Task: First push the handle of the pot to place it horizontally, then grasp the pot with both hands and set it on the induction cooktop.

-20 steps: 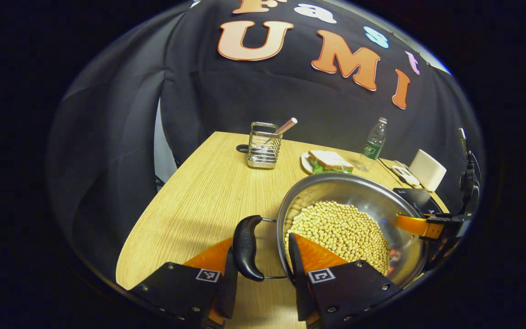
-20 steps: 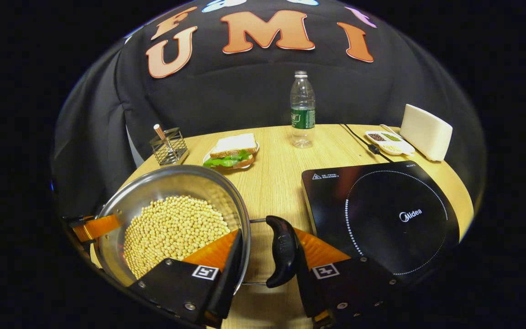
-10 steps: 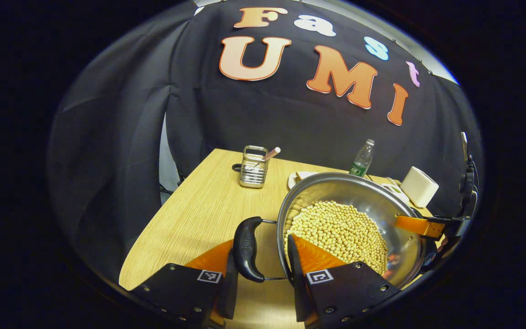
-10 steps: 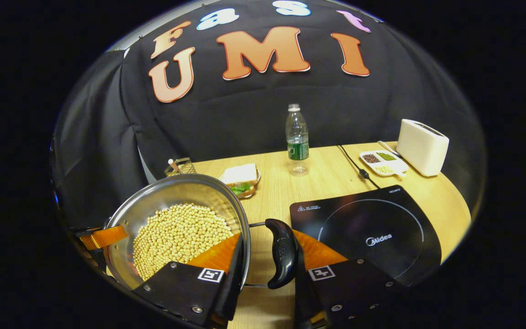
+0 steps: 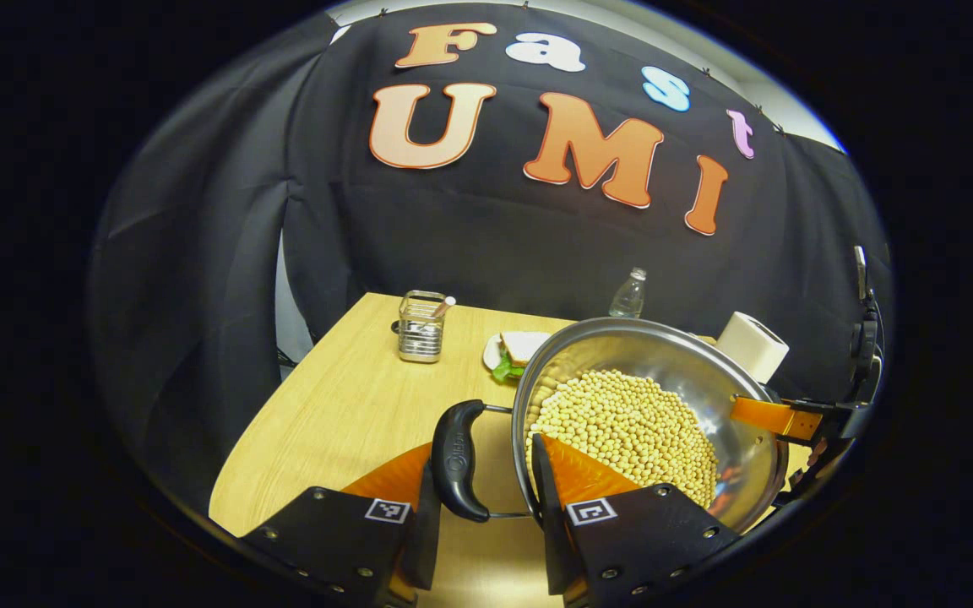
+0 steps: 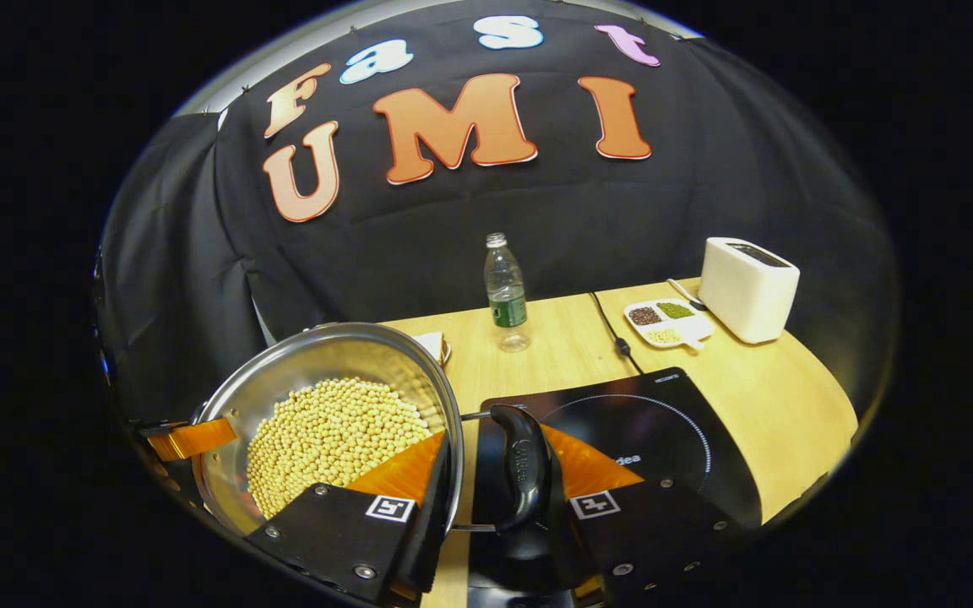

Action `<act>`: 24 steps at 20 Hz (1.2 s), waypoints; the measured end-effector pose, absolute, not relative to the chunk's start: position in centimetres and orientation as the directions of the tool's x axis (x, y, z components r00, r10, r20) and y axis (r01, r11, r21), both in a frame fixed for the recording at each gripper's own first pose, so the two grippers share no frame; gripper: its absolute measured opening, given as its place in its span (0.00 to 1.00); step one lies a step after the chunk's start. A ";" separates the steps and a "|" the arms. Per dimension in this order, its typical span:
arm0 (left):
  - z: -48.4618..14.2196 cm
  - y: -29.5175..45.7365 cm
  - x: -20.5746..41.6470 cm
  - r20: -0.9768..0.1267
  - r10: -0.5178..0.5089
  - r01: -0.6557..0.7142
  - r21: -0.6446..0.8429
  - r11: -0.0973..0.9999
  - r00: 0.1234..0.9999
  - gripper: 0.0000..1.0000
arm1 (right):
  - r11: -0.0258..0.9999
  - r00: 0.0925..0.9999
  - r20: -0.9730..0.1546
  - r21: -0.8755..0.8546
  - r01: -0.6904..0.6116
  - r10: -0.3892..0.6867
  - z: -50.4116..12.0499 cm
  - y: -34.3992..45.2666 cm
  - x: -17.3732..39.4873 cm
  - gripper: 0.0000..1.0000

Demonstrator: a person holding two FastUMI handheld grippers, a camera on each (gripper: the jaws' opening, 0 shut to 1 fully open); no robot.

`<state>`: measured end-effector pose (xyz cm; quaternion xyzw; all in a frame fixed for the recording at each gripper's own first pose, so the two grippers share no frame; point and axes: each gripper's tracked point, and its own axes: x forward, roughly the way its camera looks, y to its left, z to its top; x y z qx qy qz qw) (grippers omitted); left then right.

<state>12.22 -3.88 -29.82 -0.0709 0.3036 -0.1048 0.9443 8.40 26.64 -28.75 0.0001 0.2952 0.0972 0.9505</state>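
A steel pot point(image 5: 638, 333) full of soybeans point(image 5: 622, 422) hangs in the air between both grippers. My left gripper point(image 5: 482, 460) is shut across the pot's black side handle point(image 5: 455, 460) and rim, with one finger outside the handle and the other inside the pot. At the far rim the right gripper's finger point(image 5: 778, 415) shows. In the right gripper view, my right gripper point(image 6: 495, 460) is shut the same way on the opposite black handle point(image 6: 520, 469) of the pot point(image 6: 317, 355). The black induction cooktop point(image 6: 664, 431) lies just below and beyond that handle.
On the wooden table point(image 5: 343, 414) stand a wire cutlery holder point(image 5: 421, 325) and a sandwich on a plate point(image 5: 516, 350). Farther back are a water bottle point(image 6: 506, 291), a white toaster point(image 6: 747, 287), a small divided dish point(image 6: 668, 321) and the cooktop's cable point(image 6: 613, 333).
Both grippers have risen with the pot and carried it to the right. The table things look lower and farther, and the cooktop now lies under the right handle.
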 end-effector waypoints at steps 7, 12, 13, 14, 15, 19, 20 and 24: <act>-29.1 -10.6 11.9 -0.560 -0.297 0.230 -0.189 0.955 0.773 0.53 | 0.991 0.820 -0.557 0.060 -0.118 0.131 -27.6 20.3 8.8 0.53; -29.4 -15.0 11.8 -0.570 -0.328 0.271 -0.185 0.945 0.753 0.52 | 0.995 0.824 -0.558 0.057 -0.079 0.097 -27.8 16.3 9.3 0.53; -29.4 -15.8 11.7 -0.576 -0.333 0.277 -0.186 0.943 0.747 0.52 | 0.996 0.823 -0.561 0.056 -0.072 0.091 -27.8 15.5 9.4 0.53; -29.6 -16.7 11.7 -0.579 -0.337 0.283 -0.184 0.941 0.742 0.52 | 0.996 0.822 -0.563 0.057 -0.065 0.086 -27.9 14.8 9.5 0.53; -29.7 -17.4 11.6 -0.586 -0.341 0.288 -0.186 0.940 0.735 0.52 | 0.997 0.821 -0.565 0.057 -0.058 0.080 -28.1 14.0 9.6 0.53; -30.5 -20.6 11.4 -0.591 -0.358 0.310 -0.185 0.932 0.723 0.52 | 0.998 0.811 -0.582 0.059 -0.031 0.060 -29.0 11.2 9.9 0.53; -30.9 -21.3 11.5 -0.596 -0.361 0.313 -0.188 0.931 0.717 0.52 | 0.998 0.809 -0.586 0.055 -0.027 0.054 -29.2 10.5 10.1 0.52; -32.5 -24.3 10.9 -0.617 -0.382 0.331 -0.201 0.922 0.689 0.52 | 0.999 0.802 -0.597 0.042 -0.004 0.028 -29.9 7.8 10.5 0.53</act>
